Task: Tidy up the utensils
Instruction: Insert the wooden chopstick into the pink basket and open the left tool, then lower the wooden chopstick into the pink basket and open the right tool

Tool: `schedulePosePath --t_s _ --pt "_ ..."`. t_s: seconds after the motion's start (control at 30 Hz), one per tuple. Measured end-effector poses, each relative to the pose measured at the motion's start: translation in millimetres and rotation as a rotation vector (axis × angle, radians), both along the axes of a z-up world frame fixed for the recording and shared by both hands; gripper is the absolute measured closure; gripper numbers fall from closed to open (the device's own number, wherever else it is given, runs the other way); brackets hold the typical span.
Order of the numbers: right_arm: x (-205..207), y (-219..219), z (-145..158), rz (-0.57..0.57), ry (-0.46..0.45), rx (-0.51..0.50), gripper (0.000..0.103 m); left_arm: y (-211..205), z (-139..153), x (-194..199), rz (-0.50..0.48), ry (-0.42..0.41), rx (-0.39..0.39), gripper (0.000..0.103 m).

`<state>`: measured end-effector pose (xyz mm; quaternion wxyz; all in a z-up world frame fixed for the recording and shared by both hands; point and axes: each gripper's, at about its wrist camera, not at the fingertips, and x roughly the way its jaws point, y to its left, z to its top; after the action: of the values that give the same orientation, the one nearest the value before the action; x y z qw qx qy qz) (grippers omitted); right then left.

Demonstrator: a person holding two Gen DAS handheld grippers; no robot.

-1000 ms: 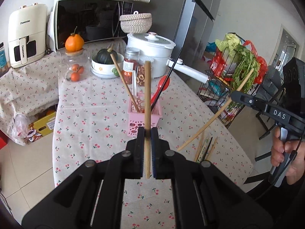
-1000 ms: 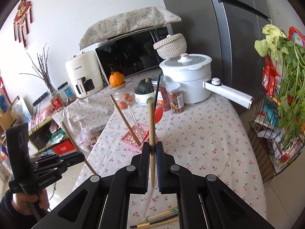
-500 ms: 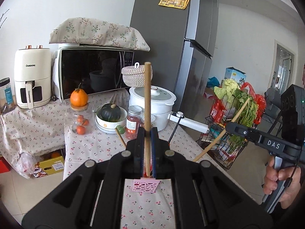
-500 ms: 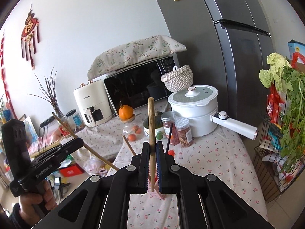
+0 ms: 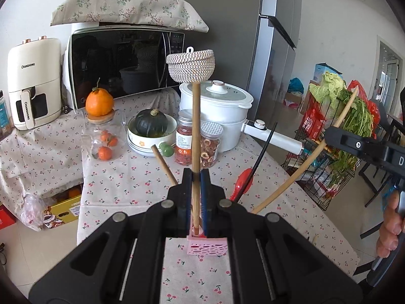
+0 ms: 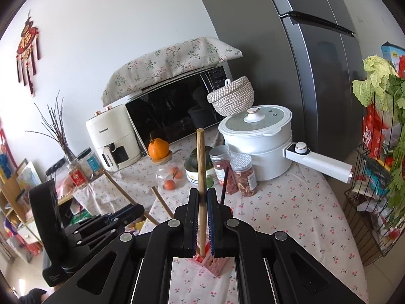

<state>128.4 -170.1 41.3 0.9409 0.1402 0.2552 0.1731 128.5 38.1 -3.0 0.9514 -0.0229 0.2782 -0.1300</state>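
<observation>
My left gripper (image 5: pixel 196 177) is shut on an upright wooden chopstick (image 5: pixel 195 126). Its lower end dips into the pink utensil holder (image 5: pixel 206 246) right below the jaws. A black chopstick (image 5: pixel 260 157), a red spoon (image 5: pixel 243 181) and another wooden stick (image 5: pixel 163 163) lean out of that holder. My right gripper (image 6: pixel 201 192) is shut on a second wooden chopstick (image 6: pixel 201 167), whose lower end also meets the pink holder (image 6: pixel 211 262). Each gripper shows in the other's view, the right gripper (image 5: pixel 331 136) at right and the left gripper (image 6: pixel 139 209) at left.
On the cherry-print tablecloth (image 5: pixel 126 177) behind the holder stand two spice jars (image 5: pixel 210 144), a bowl with a green squash (image 5: pixel 150 126), a glass jar of oranges (image 5: pixel 103 141) and a white pot (image 5: pixel 215 109). A microwave (image 5: pixel 121 65) and fridge (image 6: pixel 316 76) stand at the back. A wire rack of greens (image 5: pixel 336 136) is at right.
Both grippers have moved in over the pink holder with their chopsticks. The holder, earlier ahead of the jaws, now sits directly under them. Both grips stay shut.
</observation>
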Motion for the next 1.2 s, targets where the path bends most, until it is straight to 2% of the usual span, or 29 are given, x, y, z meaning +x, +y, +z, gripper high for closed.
schedulePosePath --t_s 0.1,0.13,0.27,0.3,0.37,0.47,0.57,0.73,0.8,0.87,0.97,1.13,1.2 --pt "7.1 3.7 -8.7 0.000 0.023 -0.008 0.097 0.8 -9.3 8.2 -0.006 0.047 -0.037 0.095" --pt "9.1 5.2 -11.5 0.003 0.030 -0.010 0.097 1.7 -11.3 9.9 -0.004 0.063 -0.049 0.091" --pt "14.8 12.1 -19.9 0.018 0.045 -0.019 0.097 7.1 -8.6 6.8 0.011 0.077 -0.088 0.058" --pt "15.8 13.7 -21.1 0.022 0.047 -0.021 0.097 9.1 -6.5 5.2 0.014 0.075 -0.094 0.055" --pt "18.3 15.5 -23.6 0.030 0.056 -0.018 0.097 13.5 -3.0 0.7 0.023 0.080 -0.104 0.039" --pt "24.5 17.2 -28.6 0.032 0.078 -0.005 0.097 19.8 -2.2 -7.3 0.036 0.099 -0.110 0.028" --pt "31.5 18.4 -34.7 0.028 0.103 0.005 0.096 25.4 -6.3 -12.5 0.047 0.131 -0.105 0.021" --pt "41.5 19.1 -44.0 0.024 0.129 0.026 0.095 29.9 -18.1 -15.5 0.060 0.204 -0.098 0.017" --pt "43.0 16.5 -45.4 0.017 0.139 0.032 0.085 29.6 -21.2 -17.1 0.064 0.228 -0.092 0.013" --pt "41.5 11.3 -44.1 0.007 0.141 0.044 0.065 29.6 -23.9 -19.1 0.065 0.252 -0.090 0.006" --pt "35.1 -0.5 -40.2 -0.014 0.131 0.057 0.037 28.1 -27.4 -21.5 0.069 0.286 -0.076 0.003" --pt "22.2 -24.8 -37.2 -0.042 0.134 0.029 0.018 20.8 -35.2 -26.3 0.069 0.334 -0.048 0.002" --pt "16.2 -34.6 -39.1 -0.056 0.139 0.014 0.013 16.6 -38.9 -28.1 0.061 0.352 -0.043 0.002"
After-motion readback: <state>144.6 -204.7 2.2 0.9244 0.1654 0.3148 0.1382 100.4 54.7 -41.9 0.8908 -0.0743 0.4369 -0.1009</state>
